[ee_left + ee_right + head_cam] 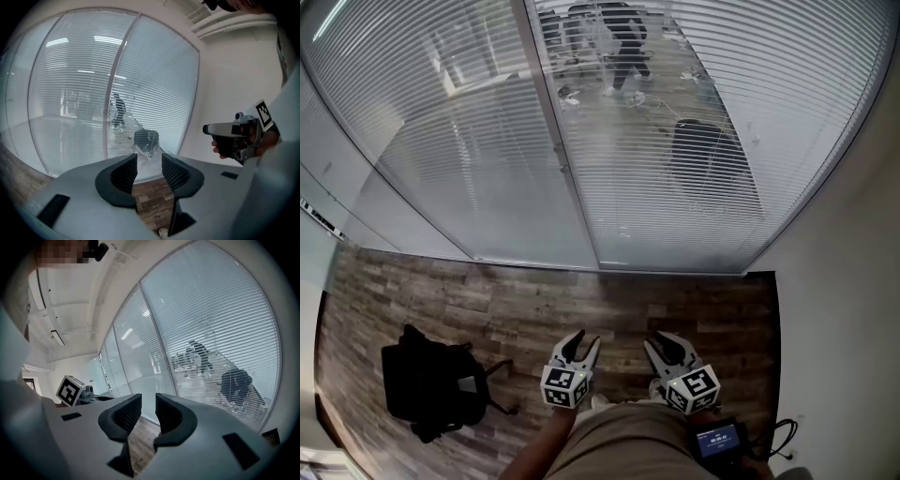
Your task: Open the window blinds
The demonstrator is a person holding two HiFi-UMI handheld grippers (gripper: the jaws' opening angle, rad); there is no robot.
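White slatted window blinds (694,141) lowered, well ahead of left hand-held gripper (583,339) and right hand-held gripper (664,340), both spread, empty. Risk: jaws pinching thin slats directly would likely bend them.

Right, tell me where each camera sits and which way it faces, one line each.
Head view: on the person's head, looking steeply down at the blinds and floor; left gripper and right gripper show.
Left gripper view: on the left gripper, facing the blinds; own open jaws, right gripper beside.
Right gripper view: on the right gripper, facing the blinds; own open jaws, left gripper's cube.
Shared: all show the blinds and a chair behind them.
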